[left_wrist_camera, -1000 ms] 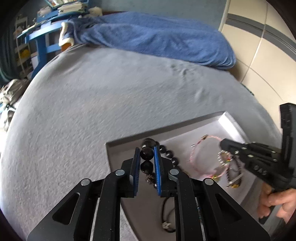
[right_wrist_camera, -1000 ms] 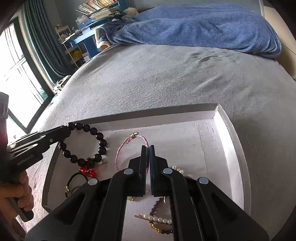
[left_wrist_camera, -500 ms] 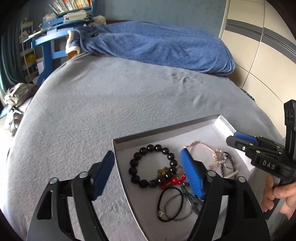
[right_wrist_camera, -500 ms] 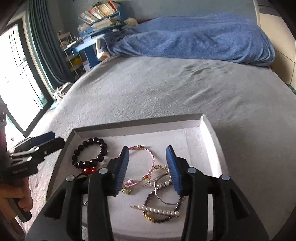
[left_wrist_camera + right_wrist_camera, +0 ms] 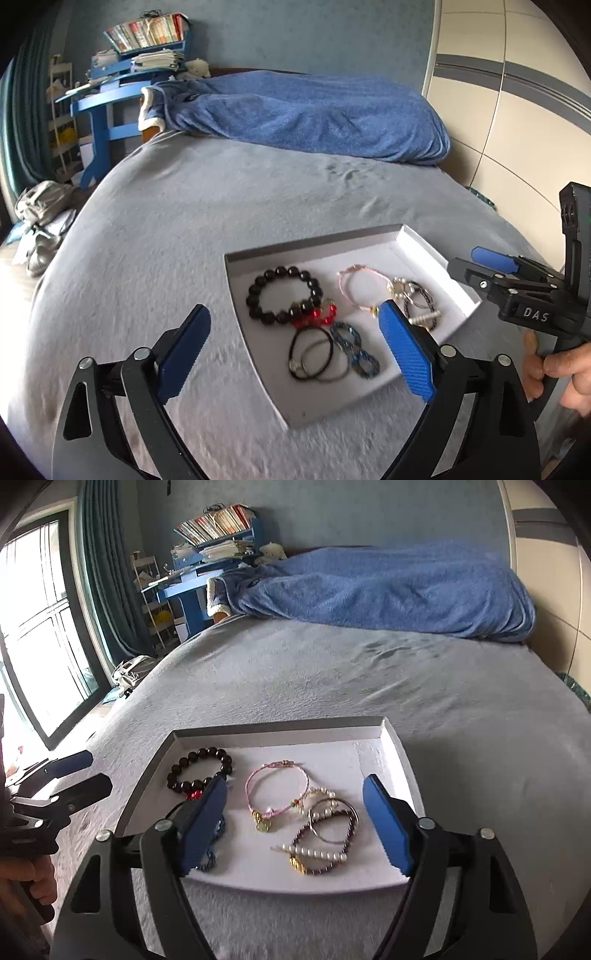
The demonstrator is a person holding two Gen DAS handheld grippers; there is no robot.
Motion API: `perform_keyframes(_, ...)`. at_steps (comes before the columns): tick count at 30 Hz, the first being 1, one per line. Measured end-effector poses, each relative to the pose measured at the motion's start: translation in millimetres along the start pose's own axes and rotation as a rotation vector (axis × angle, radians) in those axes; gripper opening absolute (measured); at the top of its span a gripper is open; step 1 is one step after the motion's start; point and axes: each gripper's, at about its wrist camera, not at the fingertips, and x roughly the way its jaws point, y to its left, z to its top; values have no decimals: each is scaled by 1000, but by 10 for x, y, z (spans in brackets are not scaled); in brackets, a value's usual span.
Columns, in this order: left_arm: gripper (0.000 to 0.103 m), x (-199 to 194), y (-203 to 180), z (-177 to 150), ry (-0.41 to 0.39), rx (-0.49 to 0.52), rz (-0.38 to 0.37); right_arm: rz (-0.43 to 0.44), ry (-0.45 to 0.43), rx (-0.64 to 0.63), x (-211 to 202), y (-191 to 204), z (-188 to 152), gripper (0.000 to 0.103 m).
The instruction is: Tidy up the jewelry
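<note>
One shallow white tray (image 5: 400,755) on grey fuzzy bed (image 5: 332,672), right ahead of both tongs. Inside: one black bead bracelet (image 5: 201,770), one pink cord bracelet (image 5: 277,790) with gold charm, one red bead piece (image 5: 314,318), two thin black hair ties (image 5: 314,354), one blue chain (image 5: 354,349), tangle of pearl and dark bead strands plus metal ring (image 5: 325,830). Left tongs (image 5: 295,350) spread wide, holding nothing. Right tongs (image 5: 295,821) also wide apart, empty, hovering over tray's near edge.
</note>
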Motion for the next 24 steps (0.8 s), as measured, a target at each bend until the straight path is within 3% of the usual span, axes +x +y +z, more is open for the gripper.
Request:
perform_keyframes(10,97,-272,-67,-369,-38,-27,45,-17,-75,33,-385,-19,-314,96)
perform_keyframes(18,98,-398,-261,-677,-77,-21,45,-53,-119,10,-492,40,-702,97)
perform_keyframes(24,98,-413,-429,-922,-151,10,61,-57,-125,-4,-518,-6,-951,97)
